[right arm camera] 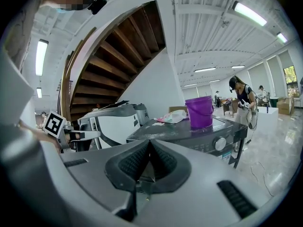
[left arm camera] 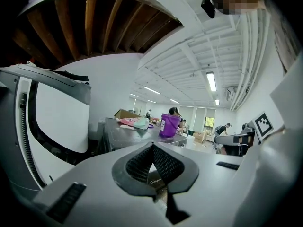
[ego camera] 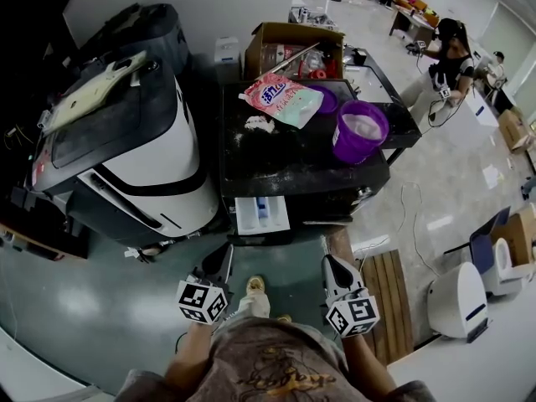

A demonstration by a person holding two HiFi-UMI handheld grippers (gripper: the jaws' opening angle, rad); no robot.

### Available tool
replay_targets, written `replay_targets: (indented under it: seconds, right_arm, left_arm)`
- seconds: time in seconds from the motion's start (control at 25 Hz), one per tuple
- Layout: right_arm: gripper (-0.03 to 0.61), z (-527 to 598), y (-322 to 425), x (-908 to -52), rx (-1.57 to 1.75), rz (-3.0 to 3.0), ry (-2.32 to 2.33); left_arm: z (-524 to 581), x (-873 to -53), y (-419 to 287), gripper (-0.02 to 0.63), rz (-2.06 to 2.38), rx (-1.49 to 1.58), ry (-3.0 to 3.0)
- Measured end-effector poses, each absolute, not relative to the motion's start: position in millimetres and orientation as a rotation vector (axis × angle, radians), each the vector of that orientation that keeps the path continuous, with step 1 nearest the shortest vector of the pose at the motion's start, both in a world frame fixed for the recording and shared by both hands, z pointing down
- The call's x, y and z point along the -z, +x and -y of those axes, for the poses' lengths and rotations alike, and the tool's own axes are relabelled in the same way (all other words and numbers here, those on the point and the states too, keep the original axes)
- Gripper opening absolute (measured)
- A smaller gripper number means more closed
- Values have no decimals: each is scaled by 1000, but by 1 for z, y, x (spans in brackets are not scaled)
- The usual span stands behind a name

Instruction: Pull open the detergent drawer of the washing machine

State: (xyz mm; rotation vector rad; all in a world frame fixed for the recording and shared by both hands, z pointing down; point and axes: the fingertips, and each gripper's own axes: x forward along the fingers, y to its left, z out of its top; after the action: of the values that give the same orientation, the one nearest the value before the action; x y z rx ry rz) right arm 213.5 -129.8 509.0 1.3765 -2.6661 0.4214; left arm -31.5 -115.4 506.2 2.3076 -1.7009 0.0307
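The dark washing machine stands in front of me, and its white detergent drawer sticks out from the front panel, pulled open. My left gripper hangs just below and left of the drawer, apart from it. My right gripper is below and right of it. In the left gripper view the pads meet with nothing between them, and the washer top lies ahead. The right gripper is likewise shut and empty, facing the washer's control panel.
A purple bucket, a pink detergent bag and a cardboard box sit on and behind the washer. A large white and black machine stands at the left. A wooden pallet lies at the right; a person stands far back.
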Motion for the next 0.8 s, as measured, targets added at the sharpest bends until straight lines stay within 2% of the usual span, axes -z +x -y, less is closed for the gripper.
replay_targets:
  seconds: [0.8]
  right_arm:
    - [-3,129,209,-501,-392,2662,1375]
  left_arm:
    - [115,-504,-29,20,1663,-24,2308]
